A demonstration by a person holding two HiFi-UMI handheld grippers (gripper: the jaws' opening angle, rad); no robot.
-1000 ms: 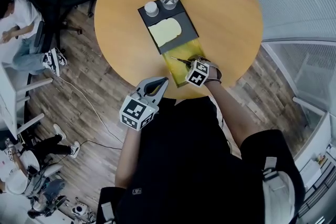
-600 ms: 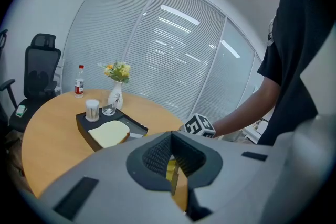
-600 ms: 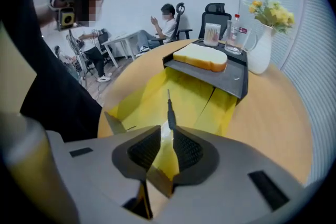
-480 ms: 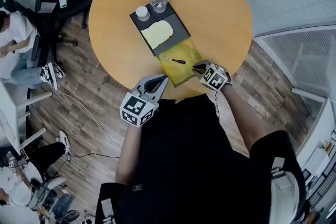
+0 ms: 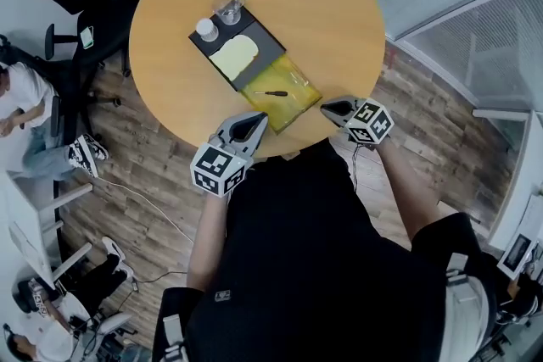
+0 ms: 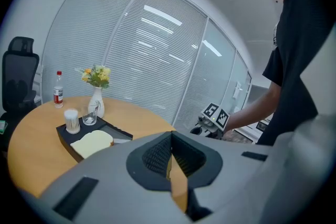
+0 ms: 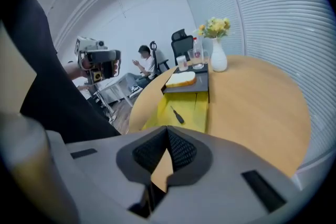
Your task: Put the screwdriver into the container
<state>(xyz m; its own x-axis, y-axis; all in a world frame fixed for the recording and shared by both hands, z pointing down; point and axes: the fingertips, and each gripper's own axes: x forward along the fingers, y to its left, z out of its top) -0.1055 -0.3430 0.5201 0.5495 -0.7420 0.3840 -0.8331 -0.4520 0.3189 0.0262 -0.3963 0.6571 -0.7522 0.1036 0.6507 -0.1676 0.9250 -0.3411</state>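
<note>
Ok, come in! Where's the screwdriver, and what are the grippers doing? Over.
Left gripper shut, empty. Right gripper shut, empty. Screwdriver lying inside yellow container. Nothing in the way. Over.

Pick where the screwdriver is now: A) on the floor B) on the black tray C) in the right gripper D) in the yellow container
D: the screwdriver lies inside the yellow container, and the right gripper sits apart from it, shut and empty.

Even daylight, fisheye-warped edges
</note>
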